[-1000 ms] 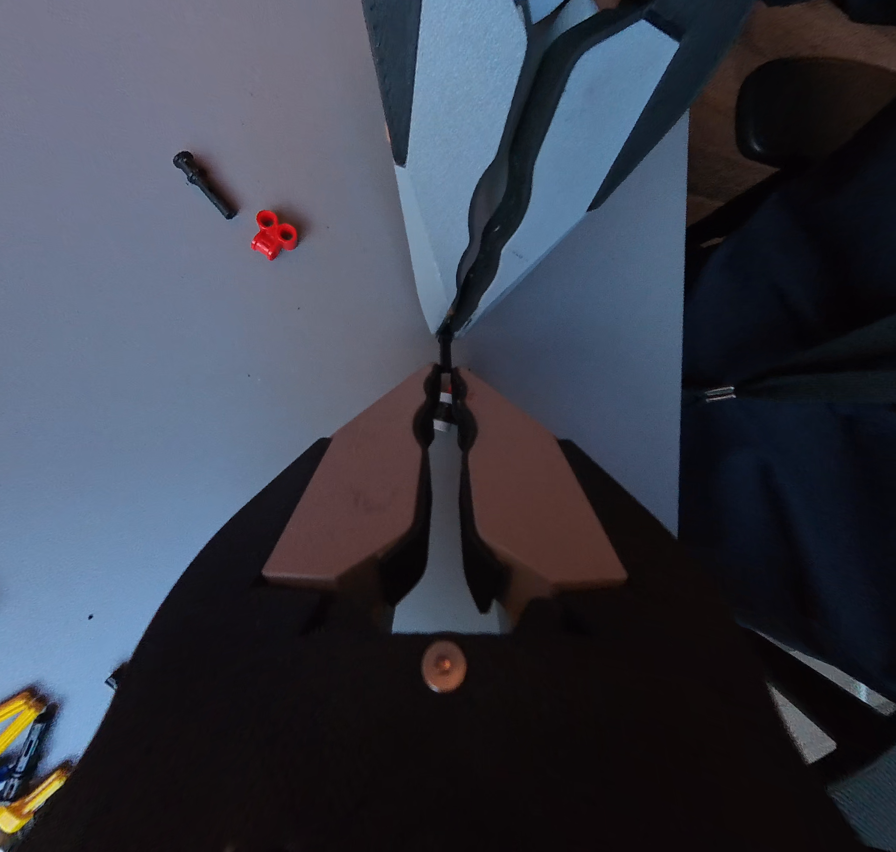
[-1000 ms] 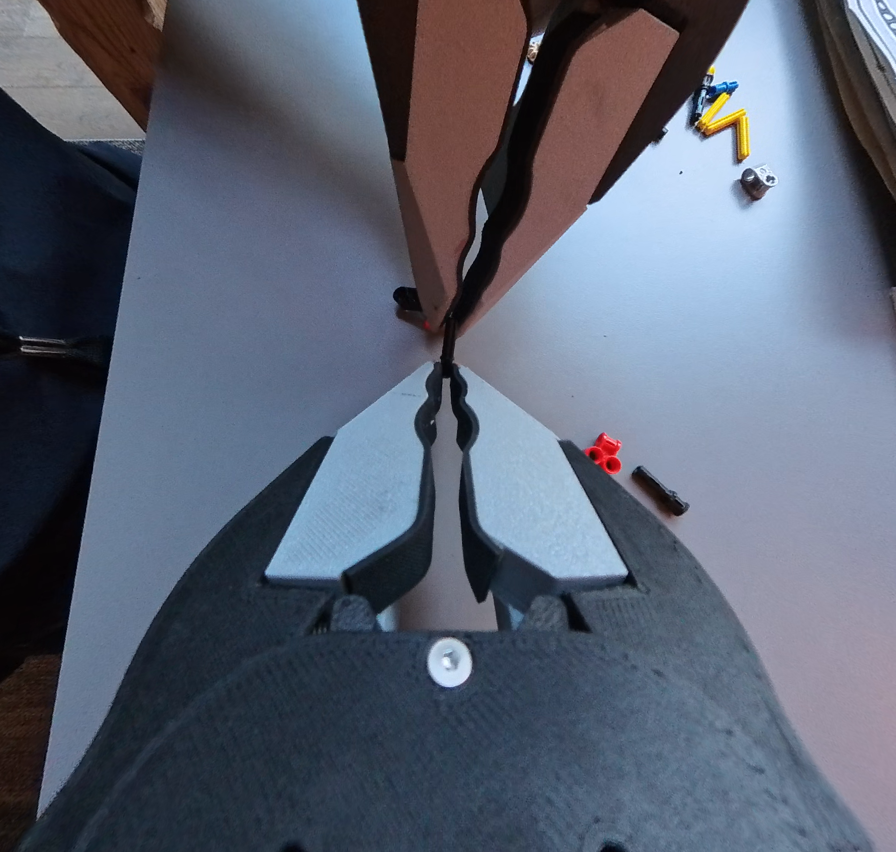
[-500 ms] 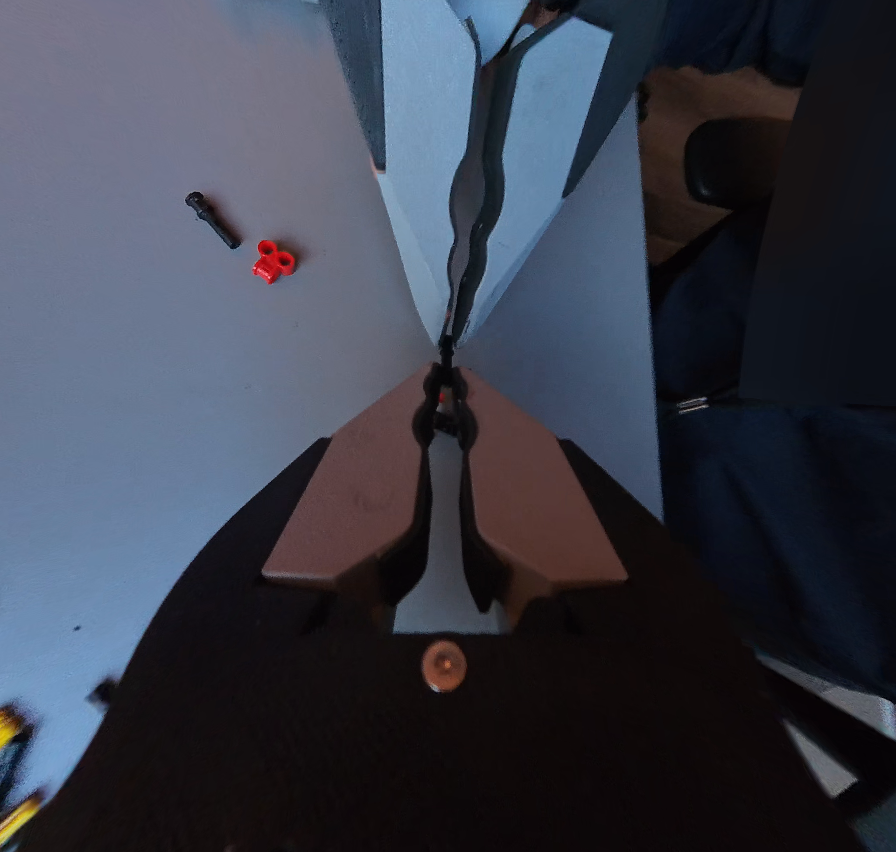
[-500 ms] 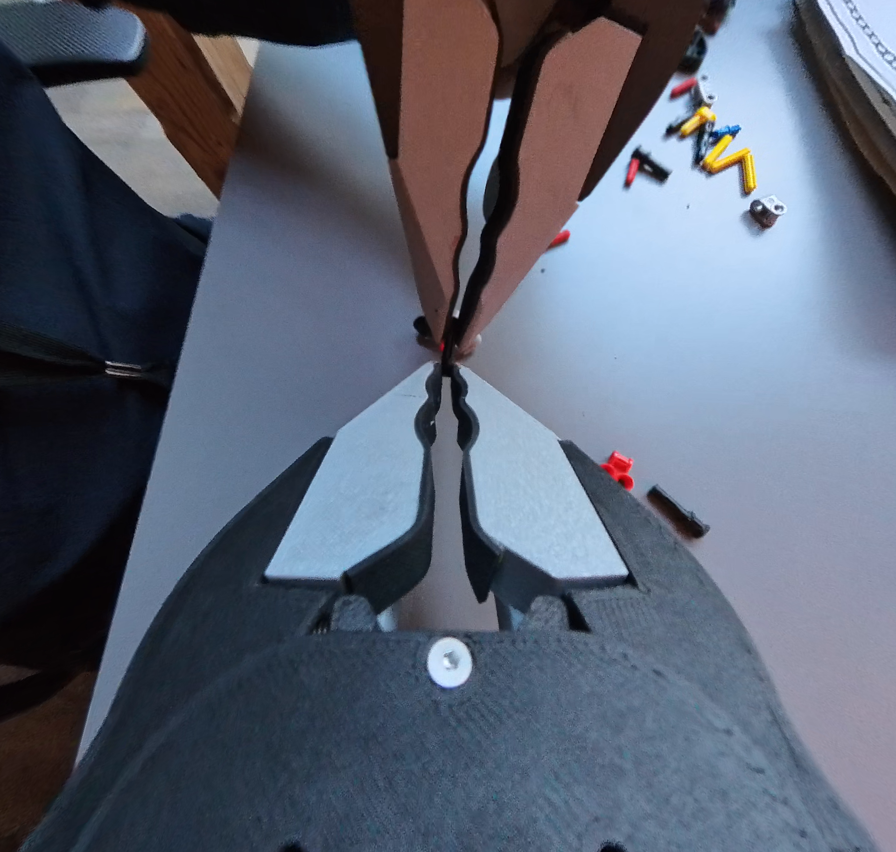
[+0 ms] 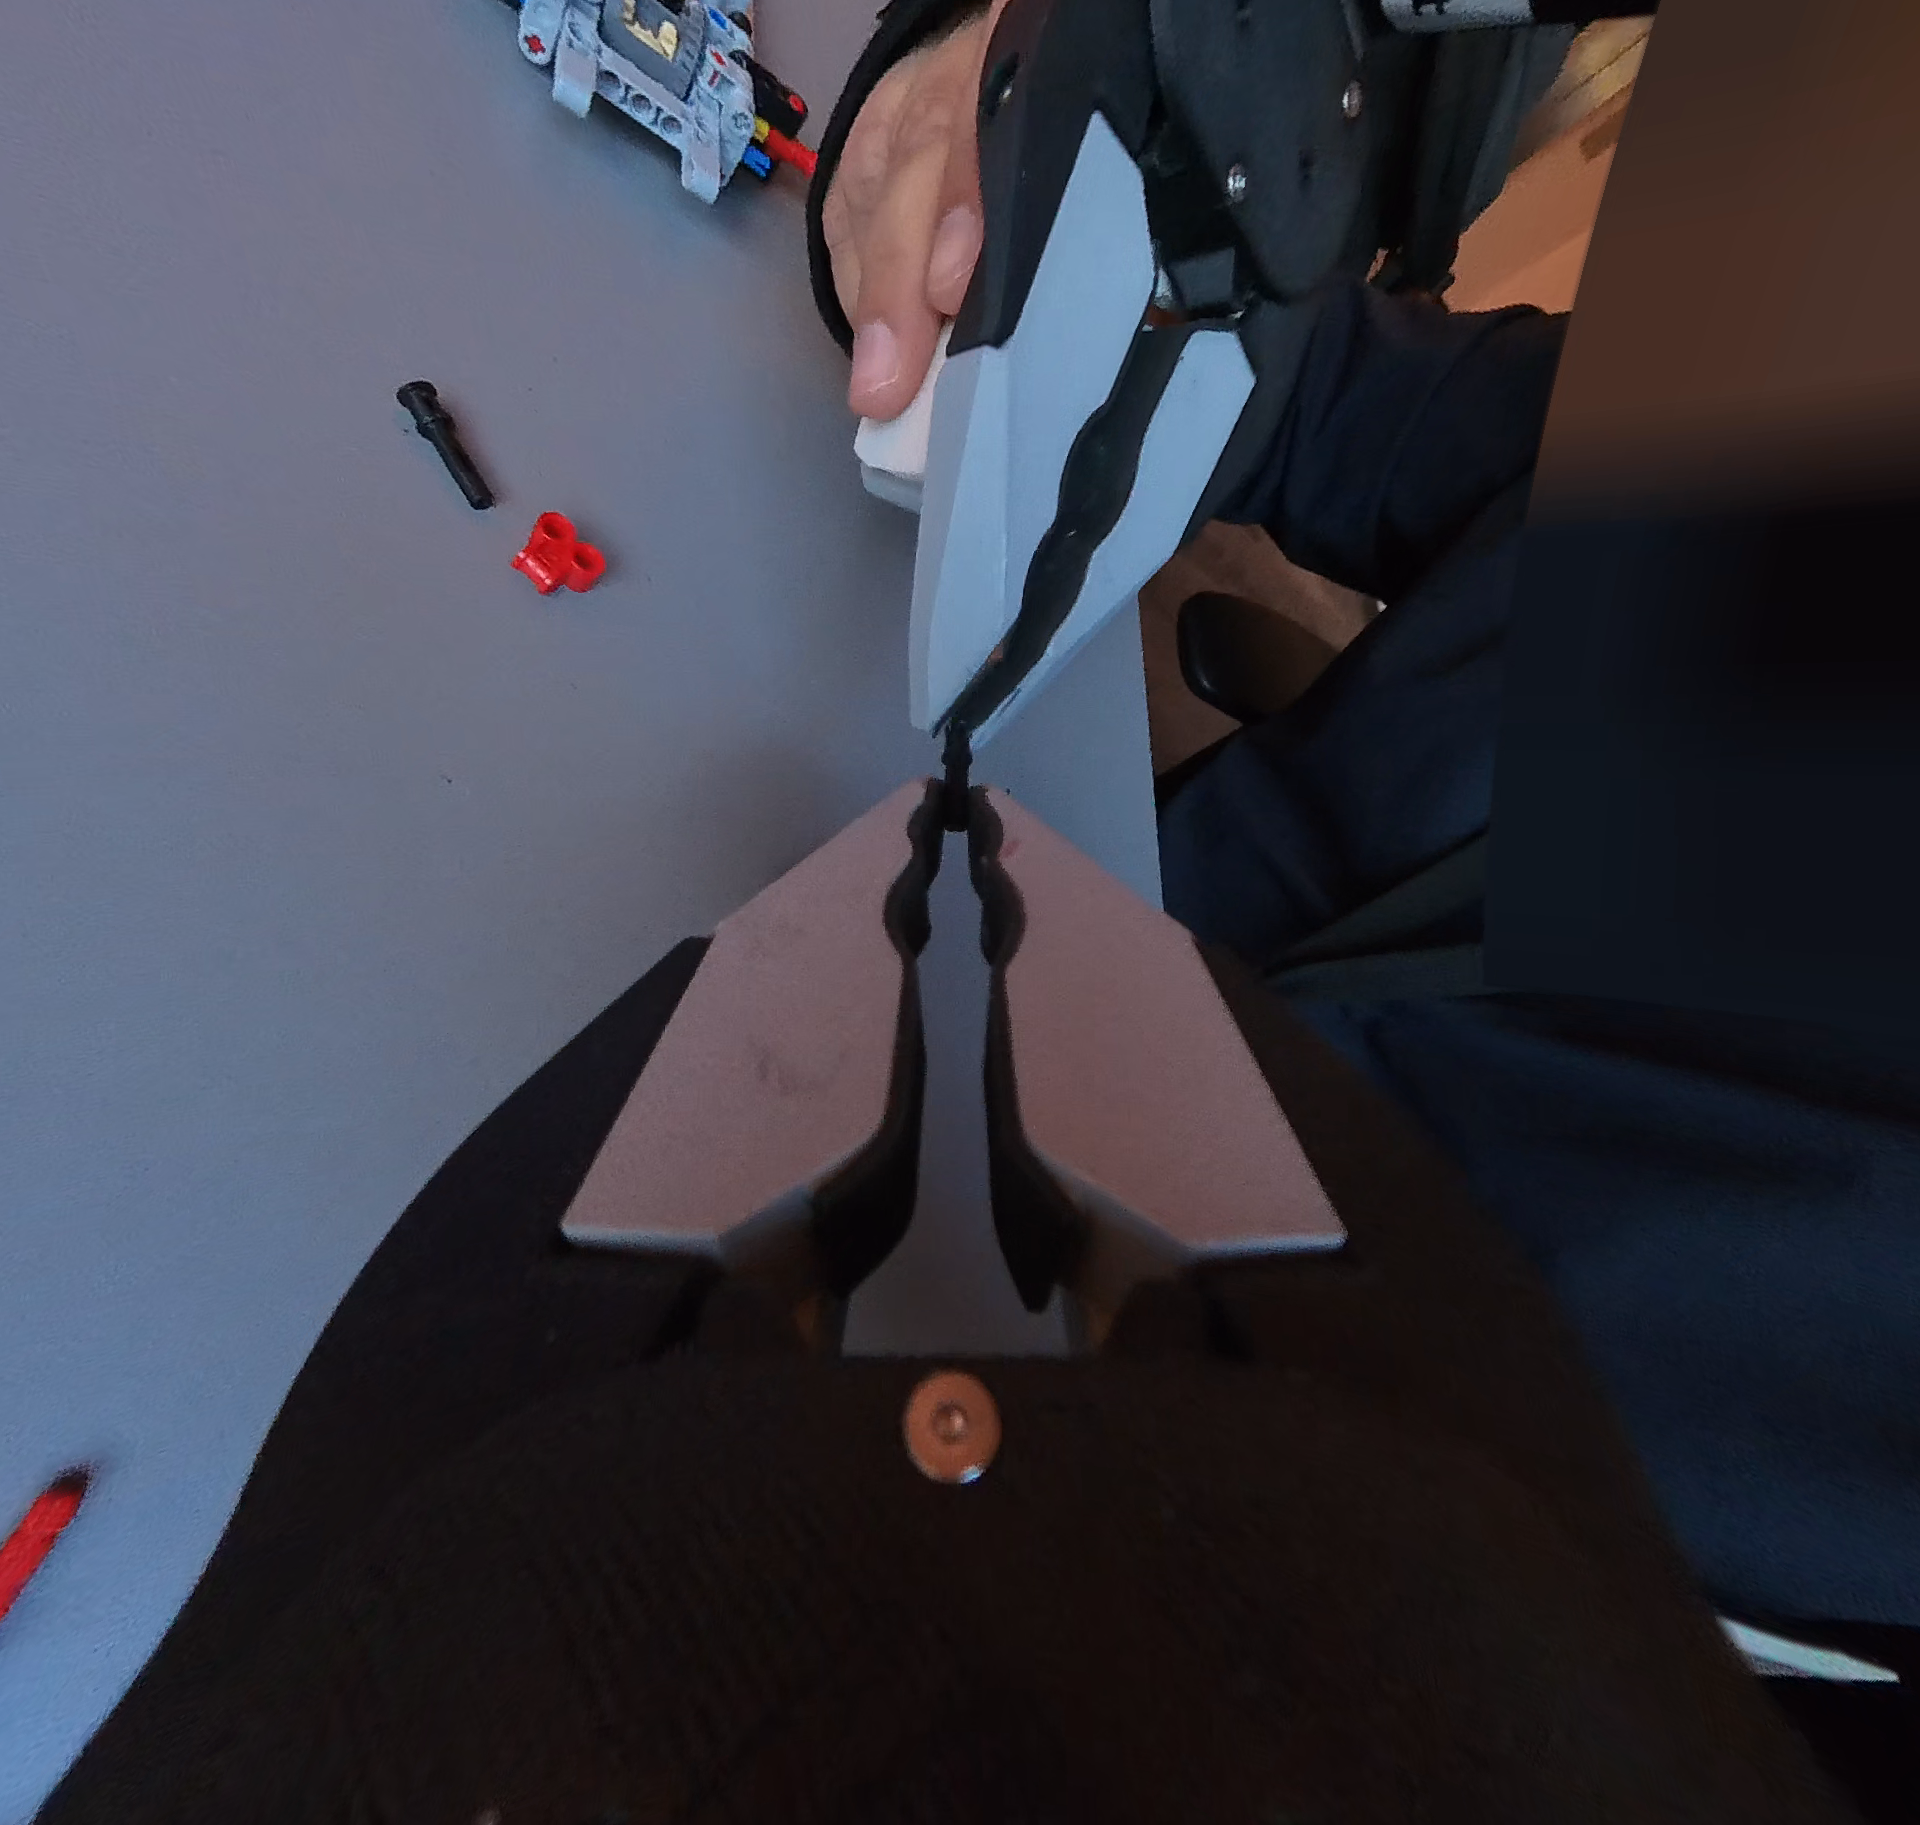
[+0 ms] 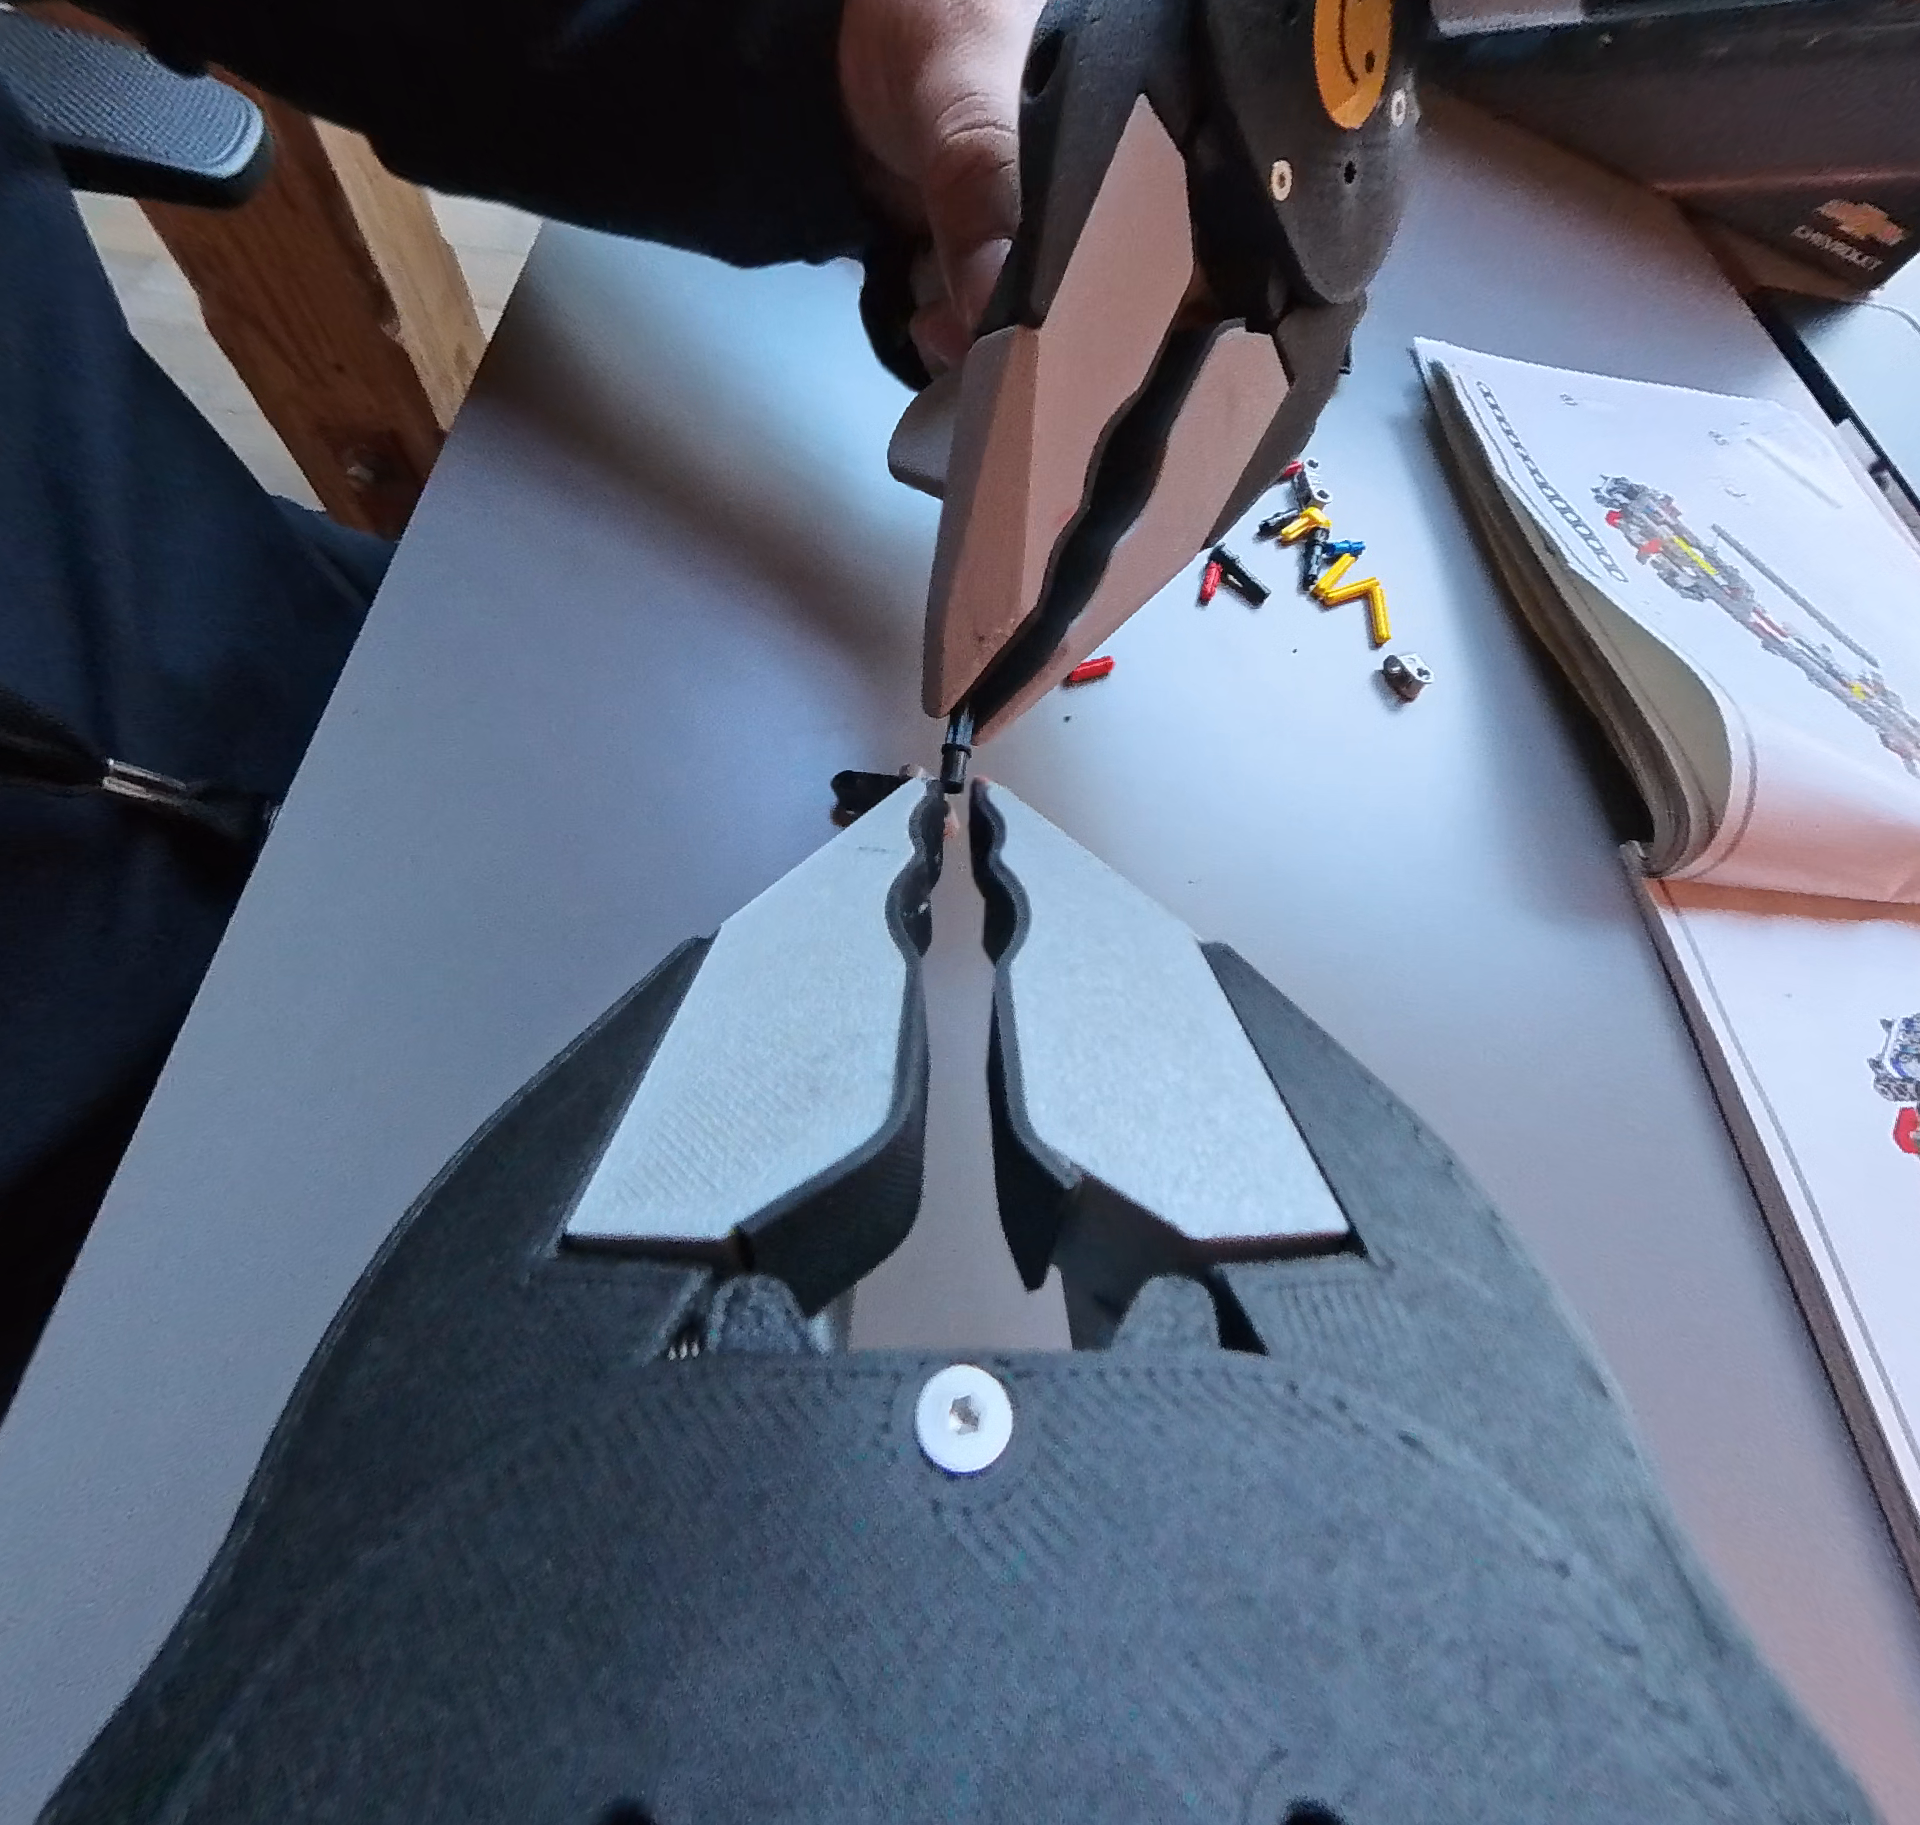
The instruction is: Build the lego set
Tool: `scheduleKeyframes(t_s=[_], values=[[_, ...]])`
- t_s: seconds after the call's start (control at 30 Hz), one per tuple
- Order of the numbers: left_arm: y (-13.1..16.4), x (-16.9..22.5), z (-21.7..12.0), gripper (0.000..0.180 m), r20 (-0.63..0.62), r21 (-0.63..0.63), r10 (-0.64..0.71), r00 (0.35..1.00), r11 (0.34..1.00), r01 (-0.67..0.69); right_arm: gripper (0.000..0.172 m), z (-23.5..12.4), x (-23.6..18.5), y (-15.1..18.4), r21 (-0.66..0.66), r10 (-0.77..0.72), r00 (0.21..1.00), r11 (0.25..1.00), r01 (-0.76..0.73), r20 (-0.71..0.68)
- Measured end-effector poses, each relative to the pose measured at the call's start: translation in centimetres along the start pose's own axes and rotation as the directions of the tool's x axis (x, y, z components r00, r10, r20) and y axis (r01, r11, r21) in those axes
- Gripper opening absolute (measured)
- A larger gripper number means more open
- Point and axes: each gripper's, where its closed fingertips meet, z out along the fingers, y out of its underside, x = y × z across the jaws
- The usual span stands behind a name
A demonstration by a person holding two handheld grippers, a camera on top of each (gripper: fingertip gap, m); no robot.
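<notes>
My left gripper [image 5: 954, 811], with brown fingers, and my right gripper [image 6: 953, 790], with grey fingers, meet tip to tip just above the grey table [image 5: 312, 840]. A short black pin [image 5: 954, 773] bridges the two. In the right wrist view the pin [image 6: 956, 749] sticks out of the brown fingertips [image 6: 940, 689], and its end sits between the grey tips. In the left wrist view it comes out of the grey fingertips [image 5: 925, 710] and runs in between the brown tips. Both grippers are shut on it.
A loose black pin [image 5: 447, 445], a red connector [image 5: 558, 554] and a part-built model [image 5: 644, 40] lie to the left. A black part [image 6: 857, 790], small loose parts [image 6: 1351, 596], a grey connector [image 6: 1408, 676] and an open booklet [image 6: 1714, 632] are on the table. The table edge [image 5: 1151, 736] is close. My two grippers' fingertips are within a few centimetres of each other. About 9 cm separates my right fingertips from the red connector [image 5: 558, 554].
Both grippers stayed tip to tip on the pin. They tilted and drew back slightly, so the hands, the model and the booklet came into view.
</notes>
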Motion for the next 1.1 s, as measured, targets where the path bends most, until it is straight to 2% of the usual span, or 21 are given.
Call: scheduleKeyframes(t_s=[0.17, 0.4, 0.5, 1.1], values=[[-0.25, -0.25, 0.02, 0.002, -0.017, 0.044, -0.014, 1.0, 0.999, 0.015, 0.006, -0.14, 0.56, 0.12, 0.001, 0.006, 1.0, 1.0, -0.006, -0.024], [0.05, -0.5, 0.09, 0.002, -0.011, 0.048, -0.009, 1.0, 0.999, 0.01, 0.004, 0.19, 0.26, 0.4, -0.006, 0.011, 1.0, 1.0, -0.011, -0.002], [-0.27, -0.33, 0.05, 0.002, -0.023, 0.067, -0.007, 1.0, 0.998, 0.008, 0.012, 0.41, -0.19, 0.42, -0.004, 0.026, 0.999, 1.0, -0.026, 0.031], [-0.36, -0.76, 0.67, 0.002, -0.004, 0.069, -0.01, 1.0, 0.998, 0.01, 0.002, 0.36, 0.49, 0.52, -0.017, 0.015, 1.0, 1.0, -0.015, -0.022]])
